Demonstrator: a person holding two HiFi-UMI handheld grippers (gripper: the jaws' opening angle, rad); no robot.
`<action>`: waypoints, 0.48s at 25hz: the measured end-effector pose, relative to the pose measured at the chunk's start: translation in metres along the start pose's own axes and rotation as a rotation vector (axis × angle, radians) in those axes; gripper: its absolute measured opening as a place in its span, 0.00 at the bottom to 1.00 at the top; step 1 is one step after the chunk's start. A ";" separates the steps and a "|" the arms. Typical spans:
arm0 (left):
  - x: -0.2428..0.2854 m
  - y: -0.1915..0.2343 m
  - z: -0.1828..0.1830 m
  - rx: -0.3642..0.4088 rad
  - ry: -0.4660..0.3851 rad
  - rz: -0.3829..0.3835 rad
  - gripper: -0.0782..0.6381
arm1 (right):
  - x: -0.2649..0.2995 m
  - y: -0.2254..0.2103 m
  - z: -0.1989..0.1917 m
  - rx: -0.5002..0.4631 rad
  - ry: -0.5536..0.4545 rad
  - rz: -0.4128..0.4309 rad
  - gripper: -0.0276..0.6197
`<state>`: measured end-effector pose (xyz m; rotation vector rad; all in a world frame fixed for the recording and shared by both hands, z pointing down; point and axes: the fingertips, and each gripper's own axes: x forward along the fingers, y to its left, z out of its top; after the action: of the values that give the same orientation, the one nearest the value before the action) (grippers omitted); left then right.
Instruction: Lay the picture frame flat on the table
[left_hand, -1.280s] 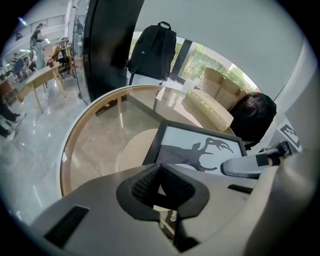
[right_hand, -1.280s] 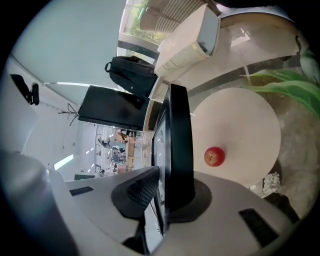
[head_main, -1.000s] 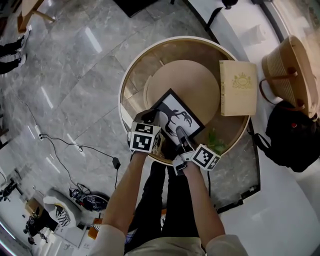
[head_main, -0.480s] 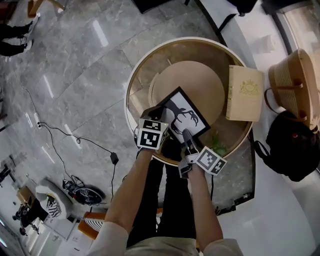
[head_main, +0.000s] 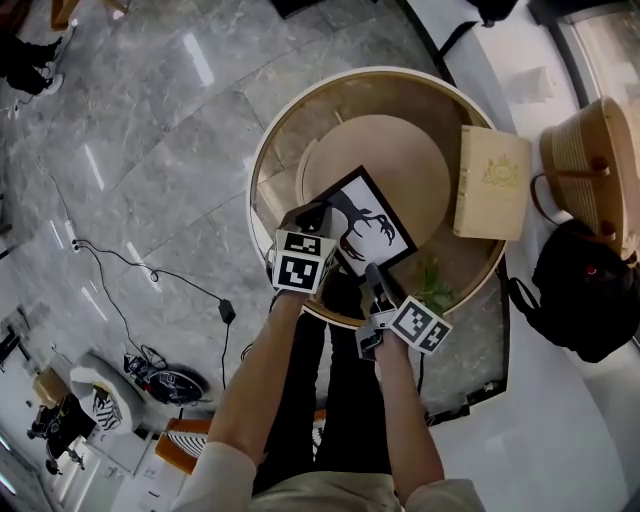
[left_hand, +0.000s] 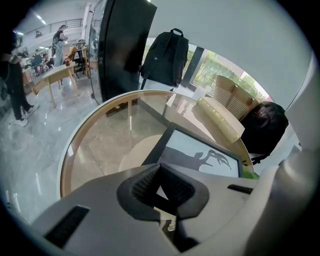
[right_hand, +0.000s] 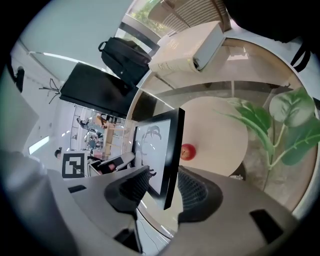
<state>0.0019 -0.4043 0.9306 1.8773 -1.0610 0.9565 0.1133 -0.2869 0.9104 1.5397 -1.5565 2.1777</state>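
Note:
The picture frame (head_main: 362, 222) is black with a white print of a dark antlered animal, and its face is turned up towards the head camera. It rests over the round glass table (head_main: 262, 150) near the front rim. My left gripper (head_main: 308, 222) is shut on the frame's near left corner (left_hand: 200, 155); the corner sits pinched between the pads in the left gripper view. My right gripper (head_main: 374, 278) is at the frame's near right edge. Its jaws are opening: the frame's edge (right_hand: 170, 165) stands between the pads (right_hand: 132, 187) with a gap on each side.
A pale wooden box (head_main: 492, 182) lies on the table's right side, with a green plant (head_main: 432, 285) by the front right rim. A wicker basket (head_main: 590, 150) and a black backpack (head_main: 585, 290) stand to the right. A small red ball (right_hand: 187, 151) shows beyond the frame.
My right gripper's jaws have spread apart and released the frame's near edge. The left gripper still holds the corner. The frame has barely shifted.

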 end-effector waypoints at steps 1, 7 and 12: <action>0.000 0.000 0.000 -0.001 -0.002 0.000 0.14 | 0.000 0.000 0.000 -0.003 0.003 -0.001 0.30; -0.001 0.000 -0.001 -0.004 -0.007 0.004 0.14 | -0.006 -0.003 0.001 -0.003 -0.007 -0.014 0.31; -0.001 -0.001 0.000 0.005 -0.023 0.017 0.14 | -0.010 -0.007 -0.001 -0.027 -0.013 -0.011 0.31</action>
<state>0.0024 -0.4038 0.9292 1.8899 -1.0909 0.9509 0.1217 -0.2779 0.9082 1.5537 -1.5699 2.1368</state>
